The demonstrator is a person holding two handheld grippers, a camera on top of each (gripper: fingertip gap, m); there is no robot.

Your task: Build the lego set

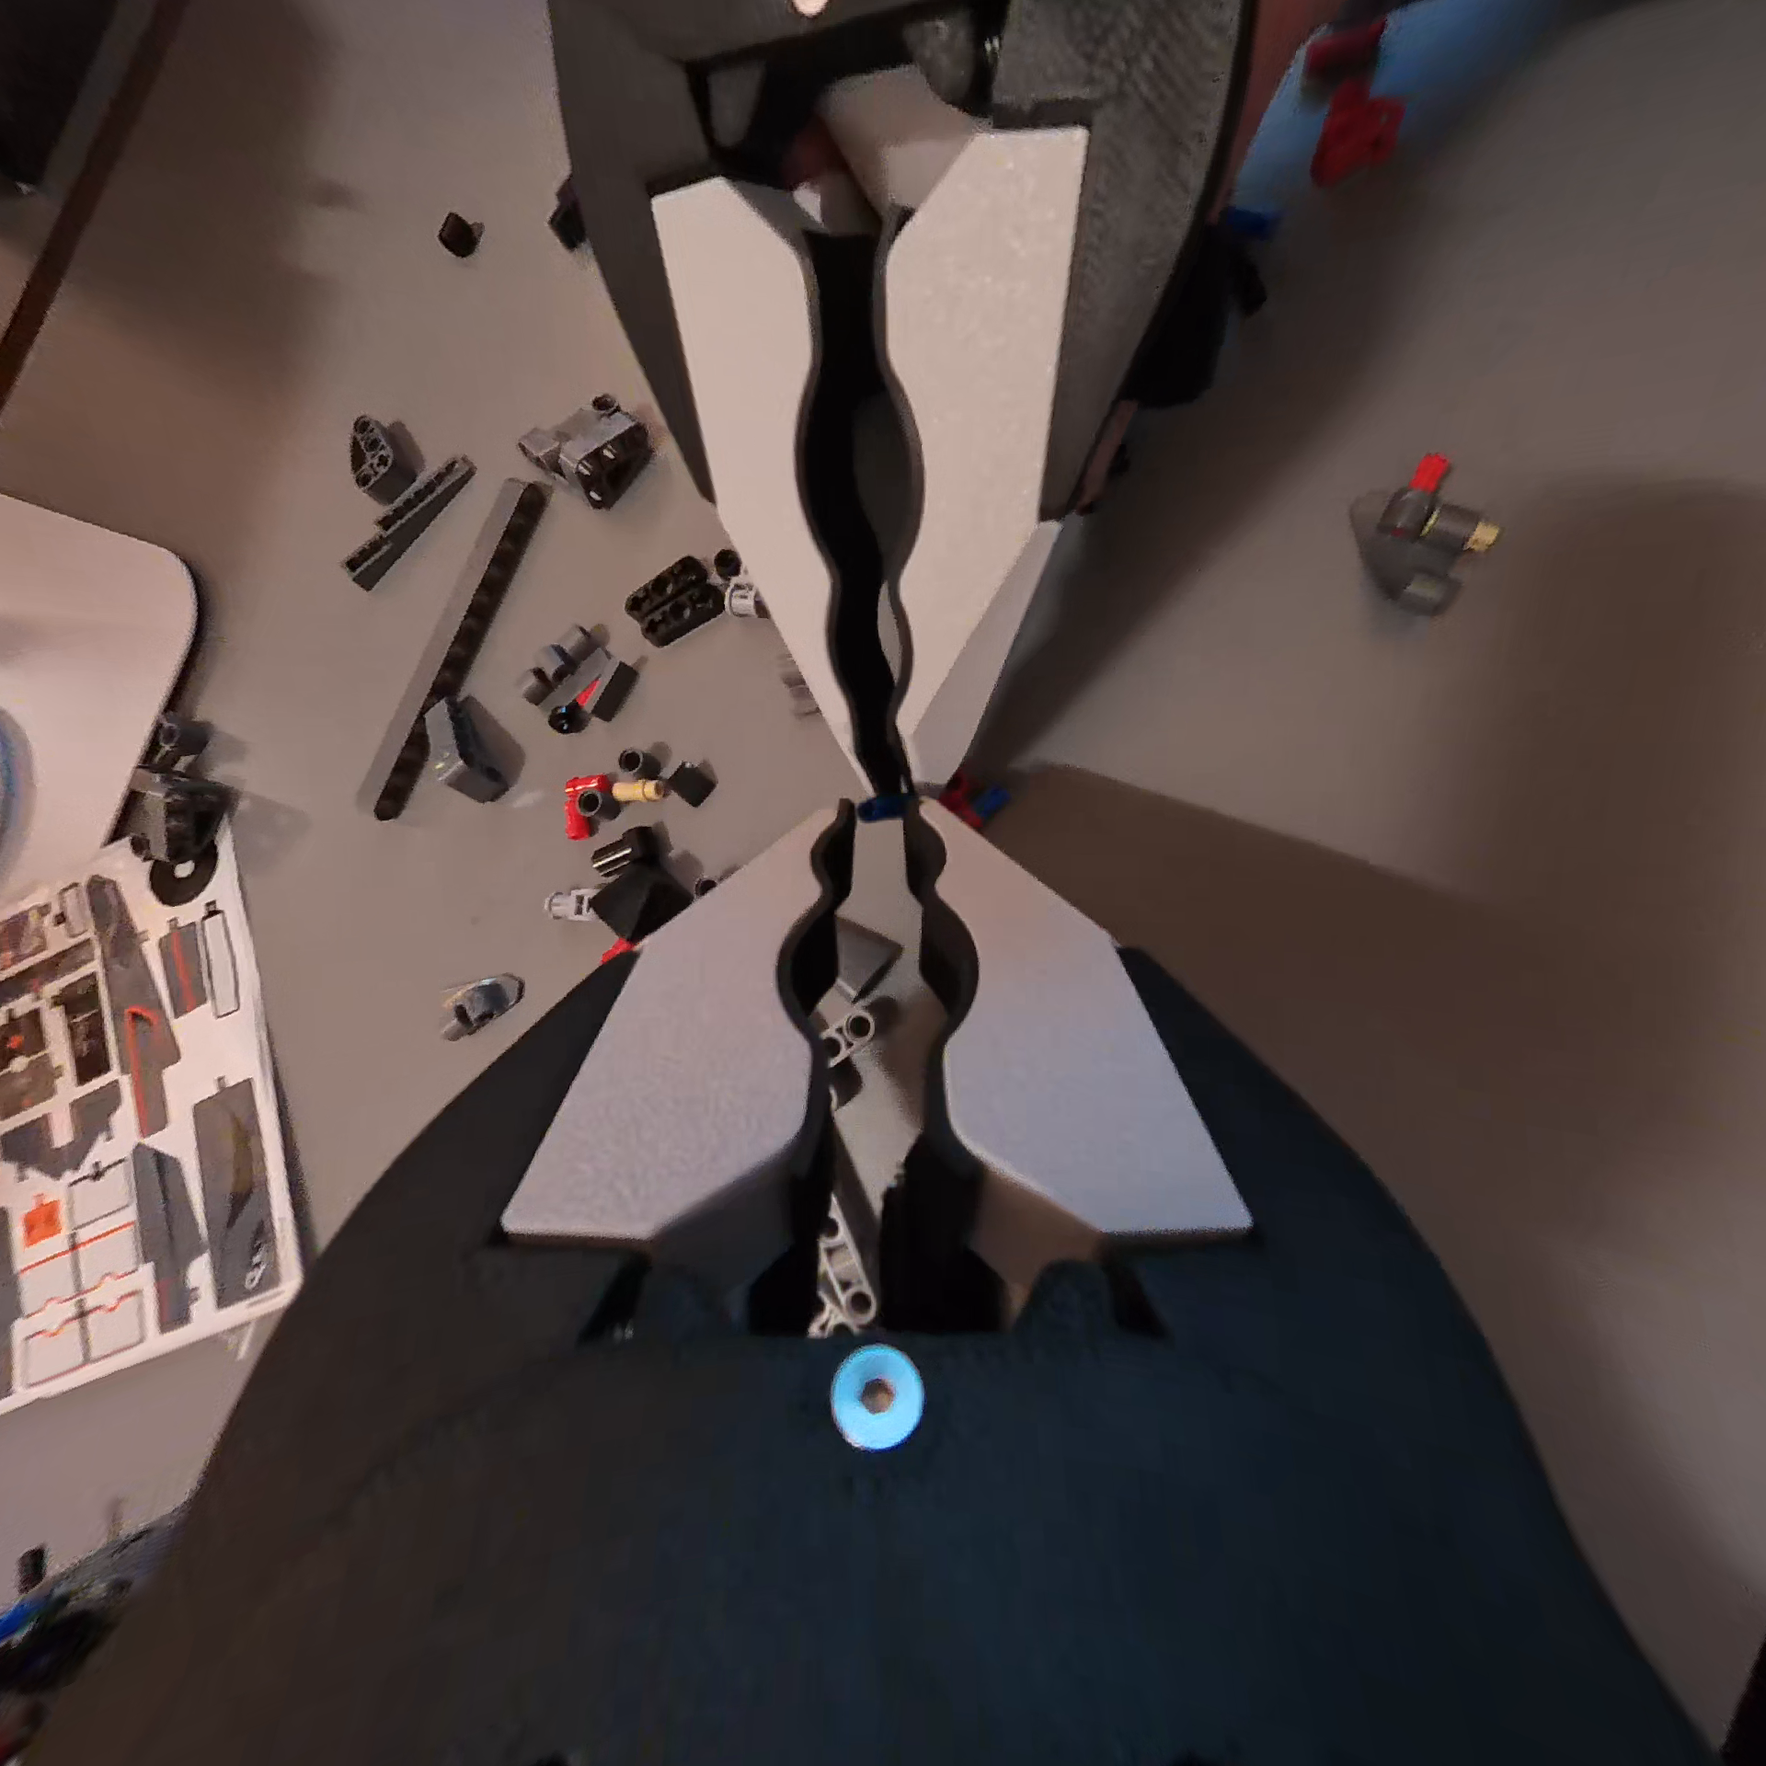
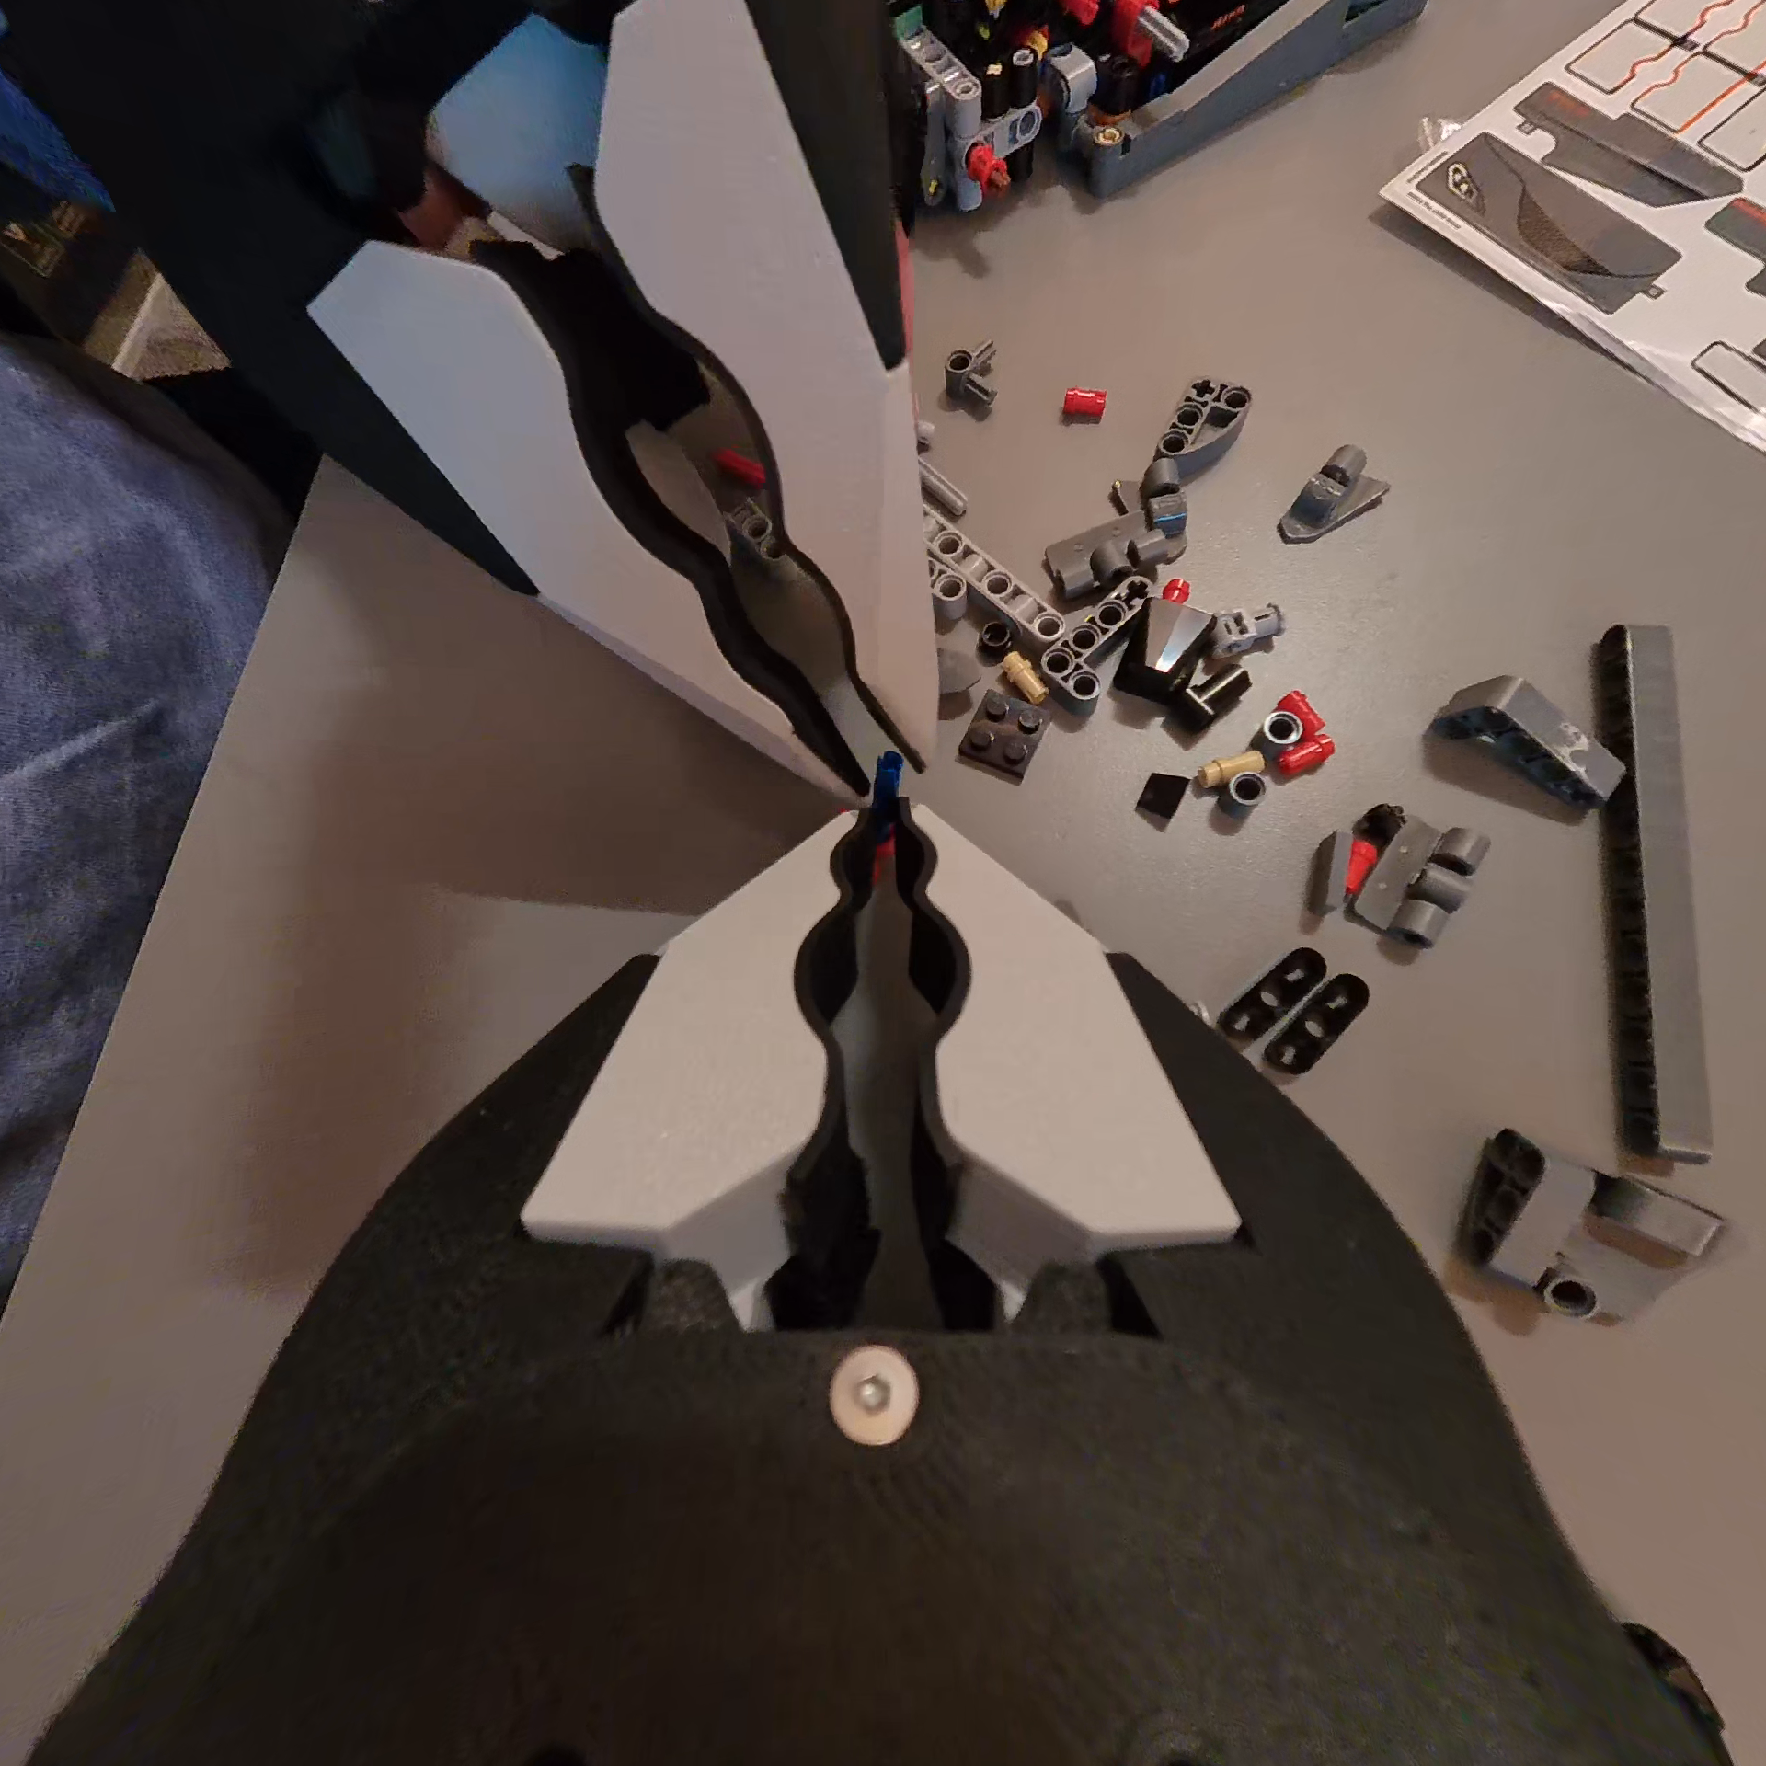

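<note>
A: Where is the piece they work on?

B: Between the two tips. The left gripper (image 1: 877, 812) and the right gripper (image 2: 884, 812) meet nose to nose above the grey table (image 2: 478, 669), and a small blue pin (image 2: 887, 772) sits just there. Both grippers are nearly closed at the tip. The right one pinches something red and blue, but most of it is hidden between its fingers.

A: And the left one, does it grip the pin?

B: It looks so in the left wrist view, where the pin (image 1: 879, 807) is at its tips, but I cannot tell for sure which gripper carries it.

A: What else is hard to see?

B: Loose grey, black and red pieces (image 2: 1195, 650) lie to the right, one long dark beam (image 2: 1648, 889) among them. The sticker sheet (image 2: 1625, 191) and the box of parts (image 2: 1147, 86) are cut by the frame edge.
</note>
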